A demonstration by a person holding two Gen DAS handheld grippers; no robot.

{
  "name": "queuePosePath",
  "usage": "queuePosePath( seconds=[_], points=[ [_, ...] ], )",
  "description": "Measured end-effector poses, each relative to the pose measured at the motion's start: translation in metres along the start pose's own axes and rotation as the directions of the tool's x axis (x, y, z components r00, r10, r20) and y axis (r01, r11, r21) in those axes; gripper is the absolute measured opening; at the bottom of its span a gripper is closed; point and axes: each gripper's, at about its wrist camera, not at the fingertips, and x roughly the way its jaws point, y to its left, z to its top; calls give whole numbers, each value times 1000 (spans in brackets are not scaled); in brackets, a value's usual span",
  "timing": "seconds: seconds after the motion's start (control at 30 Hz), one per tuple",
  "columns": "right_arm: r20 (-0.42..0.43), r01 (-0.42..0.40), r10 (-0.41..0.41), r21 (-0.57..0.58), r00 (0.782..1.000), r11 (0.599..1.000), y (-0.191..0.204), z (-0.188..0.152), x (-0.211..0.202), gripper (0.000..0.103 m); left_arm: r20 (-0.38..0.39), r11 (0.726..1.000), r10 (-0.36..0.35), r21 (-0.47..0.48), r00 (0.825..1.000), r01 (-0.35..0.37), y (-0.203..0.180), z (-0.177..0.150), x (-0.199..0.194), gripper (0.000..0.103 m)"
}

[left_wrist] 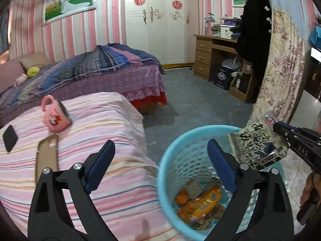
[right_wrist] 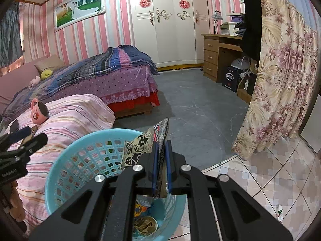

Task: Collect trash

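Jaws: right gripper (right_wrist: 161, 150) clamped on crinkly foil wrapper (left_wrist: 258, 144); left gripper (left_wrist: 160, 156) apart
Basket (left_wrist: 180, 150): blue plastic lattice
Right view only: bottle (right_wrist: 280, 212) on tiles

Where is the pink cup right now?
The pink cup lies tipped on its side on the pink striped blanket, at the left of both views, just beyond a black phone and left of the blue trash basket.

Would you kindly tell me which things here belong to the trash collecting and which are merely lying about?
Belongs to the job:
- snack wrapper, gripped in the right tongs
- blue basket, with trash already inside
- left tongs, open

Just lying about:
- pink mug
- black phone
- phone case
- small bottle on the tiles
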Motion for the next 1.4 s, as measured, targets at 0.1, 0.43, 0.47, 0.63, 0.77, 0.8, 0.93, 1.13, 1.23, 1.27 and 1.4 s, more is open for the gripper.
queuePosePath(
  seconds=[0.1, 0.43, 0.47, 0.63, 0.77, 0.8, 0.93, 1.13, 1.23, 1.27, 1.4],
  points=[
    [0, -3, 3, -9, 1000, 1000, 5, 0, 1, 8, 7, 1000, 23, -15, 1000, -23, 16, 0, -8, 97],
    [-45, -2, 0, -52, 999, 999, 30, 0, 14, 67, 20, 986, 158, -53, 987, -157, 81, -15, -49, 97],
    [-46, 1, -3, -53, 999, 999, 33, 1, 14, 67, 22, 984, 169, -58, 985, -167, 89, -16, -55, 97],
    [-36, 27, -29, -53, 999, 998, 50, -2, 9, 89, 30, 973, 216, -86, 976, -213, 128, -27, -88, 98],
    [-22, 33, -34, -69, 999, 997, 67, -5, 2, 92, 31, 958, 269, -113, 963, -264, 161, -39, -117, 98],
    [-22, 33, -35, -69, 999, 997, 65, -5, 4, 92, 30, 955, 275, -122, 961, -270, 168, -40, -122, 98],
    [13, 39, -38, -87, 999, 995, 90, -6, -7, 98, 11, 945, 292, -157, 956, -287, 199, -56, -145, 98],
    [27, 1, 2, -108, 1000, 994, 126, -15, -28, 98, -10, 917, 344, -213, 939, -338, 230, -84, -173, 98],
    [36, -16, 22, -144, 999, 990, 149, -19, -41, 98, -17, 911, 356, -215, 934, -351, 235, -95, -181, 98],
    [42, -20, 27, -161, 999, 987, 159, -22, -47, 98, -18, 909, 361, -214, 932, -357, 235, -98, -183, 98],
    [55, -52, 63, -194, 996, 980, 192, -38, -69, 98, 0, 908, 367, -217, 930, -358, 232, -105, -195, 98]
  ],
)
